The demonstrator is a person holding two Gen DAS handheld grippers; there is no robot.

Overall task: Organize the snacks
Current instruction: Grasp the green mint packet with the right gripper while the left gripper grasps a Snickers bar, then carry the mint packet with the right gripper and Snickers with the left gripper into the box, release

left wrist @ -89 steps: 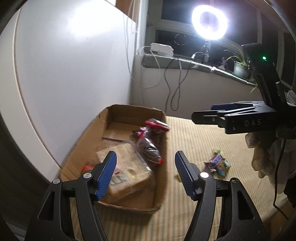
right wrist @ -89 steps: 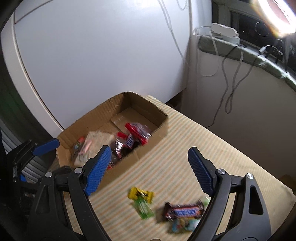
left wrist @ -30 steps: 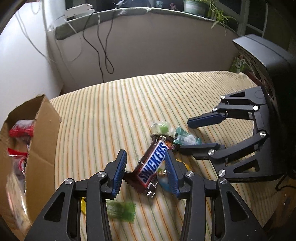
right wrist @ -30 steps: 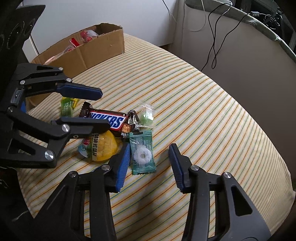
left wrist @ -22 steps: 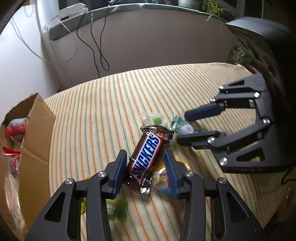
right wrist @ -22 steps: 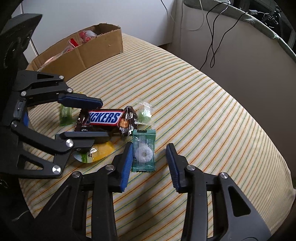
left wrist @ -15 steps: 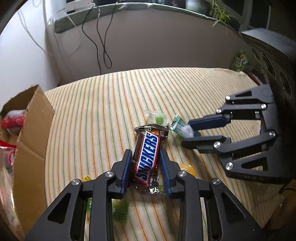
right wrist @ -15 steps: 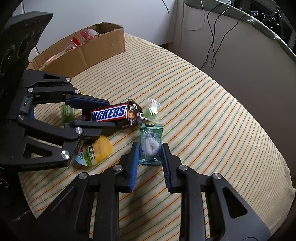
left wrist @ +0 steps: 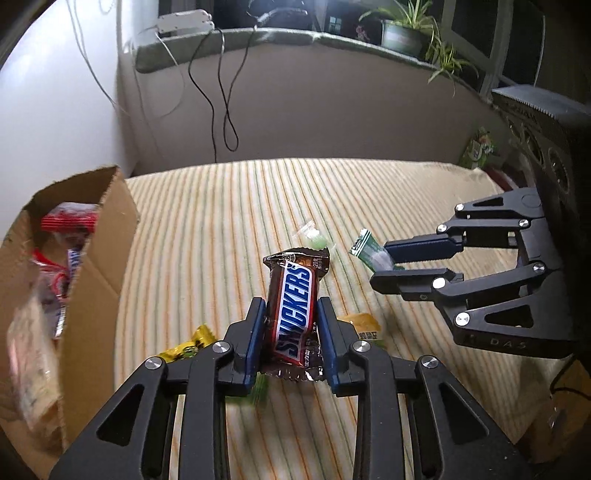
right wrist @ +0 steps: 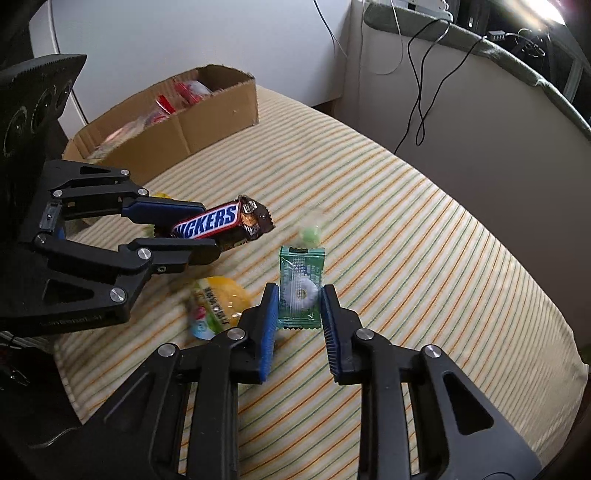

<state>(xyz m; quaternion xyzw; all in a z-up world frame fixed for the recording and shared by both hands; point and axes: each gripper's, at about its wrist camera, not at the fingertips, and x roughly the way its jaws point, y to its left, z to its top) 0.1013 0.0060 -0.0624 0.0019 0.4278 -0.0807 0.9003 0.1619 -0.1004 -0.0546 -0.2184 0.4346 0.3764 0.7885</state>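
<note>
Left gripper [left wrist: 291, 334]: jaws are pressing together on the Snickers bar [left wrist: 295, 306], which is standing between the blue pads, its printed face showing and its crimped far end poking out past the fingertips. In the right wrist view the same gripper [right wrist: 207, 230] is reaching in from the left side, carrying the bar [right wrist: 221, 223] clear of the cloth.
Right gripper [right wrist: 299, 314]: jaws are clamping on the green mint packet [right wrist: 300, 286], a white ring-shaped sweet showing through its wrapper. The left wrist view is showing this gripper [left wrist: 388, 264] coming in from the right with the packet [left wrist: 369, 253] sticking out beyond its tips.
Striped cloth [right wrist: 406, 240]: this is covering the surface and is carrying the loose snacks.
Yellow jelly cup [right wrist: 218, 306]: it is lying on the cloth just beside the right gripper's left finger, under the left gripper's lower finger.
Small clear-wrapped green candy [right wrist: 310, 230]: it is sitting on the cloth just beyond the mint packet, blurred.
Yellow wrapper [left wrist: 190, 345]: it is lying on the cloth by the left gripper's left finger, near the box.
Cardboard box [right wrist: 207, 122]: it is sitting at the far left edge of the cloth, well apart from both grippers, already holding red-wrapped and clear-bagged snacks [left wrist: 66, 229].
Background: cables [left wrist: 221, 85] are hanging down the wall, and potted plants [left wrist: 410, 33] are standing on the ledge above.
</note>
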